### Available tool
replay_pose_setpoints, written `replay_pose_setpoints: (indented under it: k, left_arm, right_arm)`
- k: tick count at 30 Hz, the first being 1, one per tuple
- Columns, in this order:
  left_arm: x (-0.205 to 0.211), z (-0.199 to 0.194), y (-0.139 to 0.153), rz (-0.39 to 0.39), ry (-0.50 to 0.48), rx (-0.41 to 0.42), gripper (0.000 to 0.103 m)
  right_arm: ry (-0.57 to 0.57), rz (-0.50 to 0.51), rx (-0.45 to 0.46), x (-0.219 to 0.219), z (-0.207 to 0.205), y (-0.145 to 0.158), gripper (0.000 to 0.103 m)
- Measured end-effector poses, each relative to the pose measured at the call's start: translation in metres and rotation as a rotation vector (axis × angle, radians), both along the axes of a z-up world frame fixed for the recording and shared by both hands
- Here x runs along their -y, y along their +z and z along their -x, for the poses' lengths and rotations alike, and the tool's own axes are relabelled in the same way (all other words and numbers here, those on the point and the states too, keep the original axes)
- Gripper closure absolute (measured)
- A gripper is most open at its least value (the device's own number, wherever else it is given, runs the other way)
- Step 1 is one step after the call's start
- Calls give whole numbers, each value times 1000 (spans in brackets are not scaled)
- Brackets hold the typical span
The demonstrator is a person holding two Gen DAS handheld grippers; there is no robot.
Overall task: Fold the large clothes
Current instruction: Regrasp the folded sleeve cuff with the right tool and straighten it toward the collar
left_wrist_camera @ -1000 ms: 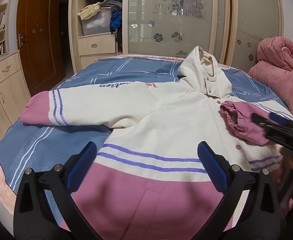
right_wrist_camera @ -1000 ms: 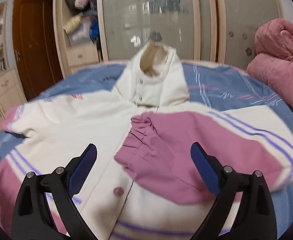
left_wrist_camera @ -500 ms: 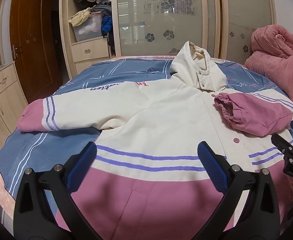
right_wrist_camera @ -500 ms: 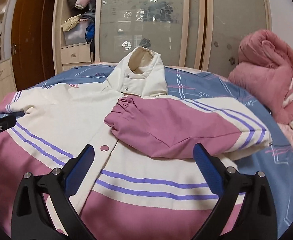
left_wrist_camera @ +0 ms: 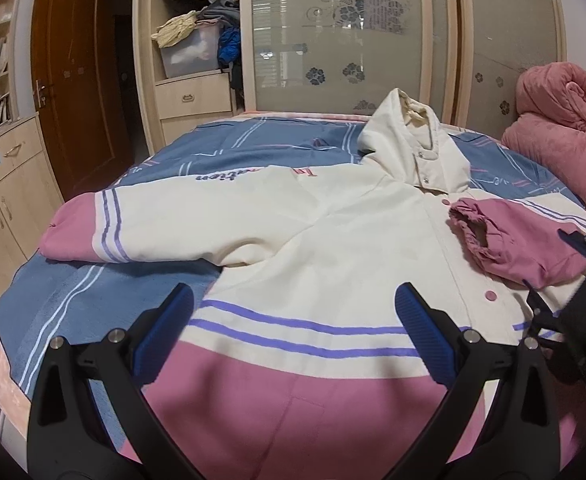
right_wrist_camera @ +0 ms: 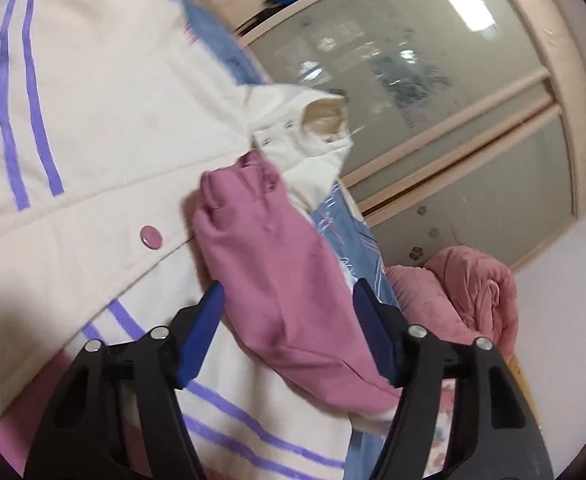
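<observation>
A large cream jacket (left_wrist_camera: 333,248) with pink hem, pink cuffs and purple stripes lies front-up on the bed. Its left sleeve (left_wrist_camera: 153,224) stretches out to the left. Its right sleeve (left_wrist_camera: 513,240) is folded in over the chest, pink cuff by the collar. My left gripper (left_wrist_camera: 293,328) is open and empty above the pink hem. My right gripper (right_wrist_camera: 289,320) is rolled sideways, jaws partly open on either side of the folded pink sleeve (right_wrist_camera: 277,264), not clamped; it also shows in the left wrist view (left_wrist_camera: 573,280).
The bed has a blue striped sheet (left_wrist_camera: 253,152). A rolled pink quilt (left_wrist_camera: 561,128) lies at the far right. A wardrobe with frosted sliding doors (left_wrist_camera: 353,32) and open shelves of clothes (left_wrist_camera: 197,40) stands behind. Wooden cabinets (left_wrist_camera: 1,184) line the left.
My right gripper has rolled sideways and moved in over the folded pink sleeve, with its jaws narrower than before. The left gripper has barely moved.
</observation>
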State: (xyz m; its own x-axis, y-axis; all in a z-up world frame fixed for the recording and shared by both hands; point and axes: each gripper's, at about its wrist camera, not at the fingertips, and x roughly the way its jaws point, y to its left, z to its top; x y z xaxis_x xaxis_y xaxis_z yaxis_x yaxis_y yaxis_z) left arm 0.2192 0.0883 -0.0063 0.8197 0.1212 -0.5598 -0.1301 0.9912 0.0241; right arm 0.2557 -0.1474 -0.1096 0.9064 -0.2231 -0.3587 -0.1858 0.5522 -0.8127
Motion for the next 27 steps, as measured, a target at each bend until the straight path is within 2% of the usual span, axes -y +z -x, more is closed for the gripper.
replay_pose_setpoints:
  k: [2,5,7,10,16,20,27]
  left_arm:
    - [-4,-2,0,11,8,-3,2]
    - [-9,-3,-1,18,19,-6,2]
    - [-14,-3,-1,26,24,-10,2]
    - [-20,0,-1,33,27,-10,2]
    - [-35,8,10,64,33,19,2]
    - [-41,8,16,71,43,32,2]
    - [-64,9,24,120,75,54,2]
  right_arm:
    - [-24,-21,-36,1,-18,-5,42]
    - [-51,-48,-63,4,-36,-11,68]
    - [-83,-55,-52,6,-44,-13,96]
    - [-82,-94,-34,2,-43,-6,101]
    - [-42,-145,19,-15,-28,13,101]
    - [-17,-182,0,-34,-25,21,101]
    - [9,-398,-39,-75,-38,57,101]
